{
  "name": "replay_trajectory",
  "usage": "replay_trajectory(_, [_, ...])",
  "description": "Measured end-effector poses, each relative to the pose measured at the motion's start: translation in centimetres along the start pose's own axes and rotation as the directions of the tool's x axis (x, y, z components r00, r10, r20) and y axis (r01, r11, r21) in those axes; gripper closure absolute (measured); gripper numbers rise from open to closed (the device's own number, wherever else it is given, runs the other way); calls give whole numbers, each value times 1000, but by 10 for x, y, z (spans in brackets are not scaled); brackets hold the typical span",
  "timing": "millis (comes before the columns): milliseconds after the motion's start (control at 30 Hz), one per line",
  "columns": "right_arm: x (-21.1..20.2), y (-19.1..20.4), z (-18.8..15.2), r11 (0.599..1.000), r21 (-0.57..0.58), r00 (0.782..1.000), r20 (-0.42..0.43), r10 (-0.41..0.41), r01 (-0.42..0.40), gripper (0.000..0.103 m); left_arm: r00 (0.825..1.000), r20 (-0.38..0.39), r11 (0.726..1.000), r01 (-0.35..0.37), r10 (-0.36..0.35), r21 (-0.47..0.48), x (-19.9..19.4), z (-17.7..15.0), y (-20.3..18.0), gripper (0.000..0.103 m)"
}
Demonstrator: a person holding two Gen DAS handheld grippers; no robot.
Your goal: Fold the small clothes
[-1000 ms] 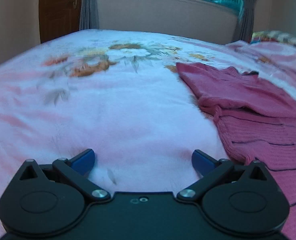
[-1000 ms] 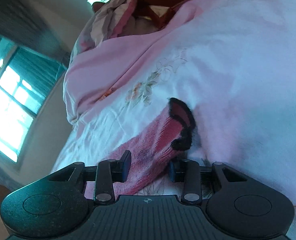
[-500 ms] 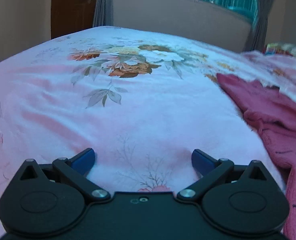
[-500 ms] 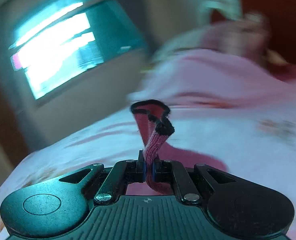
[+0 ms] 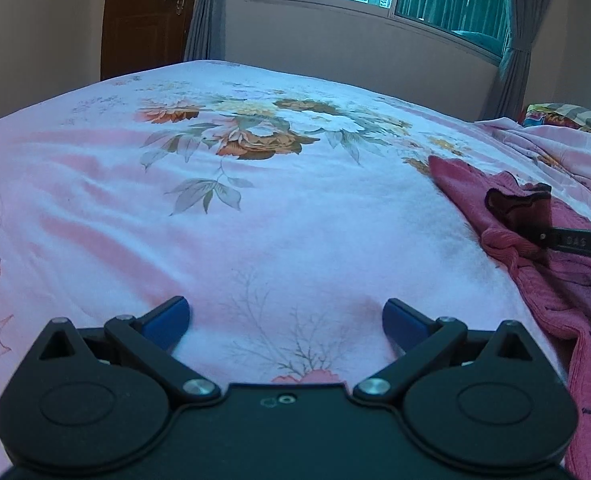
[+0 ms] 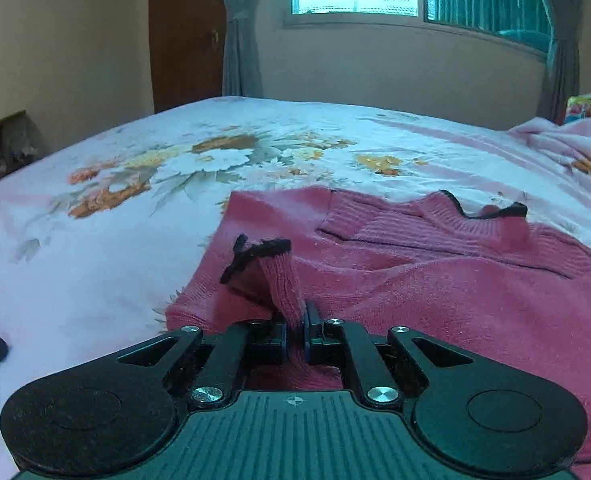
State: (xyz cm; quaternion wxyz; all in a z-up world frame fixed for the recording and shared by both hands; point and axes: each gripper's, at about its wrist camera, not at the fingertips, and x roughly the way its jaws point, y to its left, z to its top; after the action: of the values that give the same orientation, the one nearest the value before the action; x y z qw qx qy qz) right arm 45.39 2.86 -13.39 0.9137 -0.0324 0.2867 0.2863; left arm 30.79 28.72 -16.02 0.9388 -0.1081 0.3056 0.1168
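My right gripper [image 6: 295, 330] pinches the black-trimmed sleeve cuff [image 6: 273, 264] above the pink sweater [image 6: 435, 280] lying on the floral bedspread [image 6: 135, 220], ready to fold it inward; my left gripper [image 5: 285, 320] hovers spread wide, empty, beside it.

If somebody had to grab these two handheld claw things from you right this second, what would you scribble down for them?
Right gripper: shut on the sleeve cuff of the pink sweater, sleeve brought over the sweater's body.
Left gripper: open and empty, over the floral bedspread, left of the sweater.
Done: sweater lies spread on the bed, collar away from you.
Left: lay this sleeve down flat, probably fold in the other sleeve, then fold the body.
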Motion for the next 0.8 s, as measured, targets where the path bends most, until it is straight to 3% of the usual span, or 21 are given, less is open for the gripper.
replay_trajectory(33, [-1, 1, 2, 1000, 2, 1000, -3, 5, -5, 96, 1000, 1, 1000, -1, 1, -1, 0, 0, 0, 1])
replay_trajectory(100, [-5, 3, 1, 999, -38, 1000, 2, 14, -14, 77, 1000, 0, 1000, -4, 4, 1, 0, 0, -1, 1])
replay_trajectory(133, [-10, 9, 2, 998, -61, 1000, 9, 10, -9, 55, 1000, 1, 1000, -4, 4, 0, 0, 0, -1, 1])
replay_trajectory(167, [-14, 13, 1, 997, -82, 1000, 30, 1, 2, 49, 1000, 4, 1000, -3, 3, -4, 0, 0, 0, 1])
replay_trajectory(300, [-32, 22, 2, 996, -77, 995, 84, 59, -53, 49, 1000, 8, 1000, -4, 4, -14, -1, 0, 1, 1])
replay_trajectory(367, [-47, 18, 4, 996, -58, 990, 118, 81, -74, 50, 1000, 17, 1000, -10, 10, -15, -4, 2, 0, 7])
replay_trajectory(433, [-66, 1, 5, 998, 8, 989, 139, 53, -55, 50, 999, 34, 1000, 21, -21, -14, -8, 9, -4, 27])
replay_trajectory(500, [-90, -34, 2, 993, 114, 987, 163, -10, -9, 50, 995, 42, 993, 96, -93, -63, -5, 20, -14, 33])
replay_trajectory(600, [-127, -105, -10, 943, 327, 978, 171, -120, 58, 50, 975, 39, 972, 221, -219, -78, 7, 35, -49, 57])
replay_trajectory(700, [-149, -162, -25, 862, 506, 977, 163, -135, 35, 50, 942, 11, 936, 335, -336, -112, 25, 47, -92, 53])
replay_trajectory(733, [-152, -176, -30, 833, 553, 979, 160, -127, 17, 50, 932, 1, 925, 361, -363, -118, 31, 49, -104, 45])
replay_trajectory(767, [-153, -188, -36, 803, 595, 980, 160, -118, 0, 50, 931, 0, 925, 363, -365, -110, 35, 52, -117, 38])
replay_trajectory(800, [-153, -197, -40, 788, 616, 980, 161, -113, -10, 50, 936, 3, 932, 351, -352, -96, 39, 53, -128, 25])
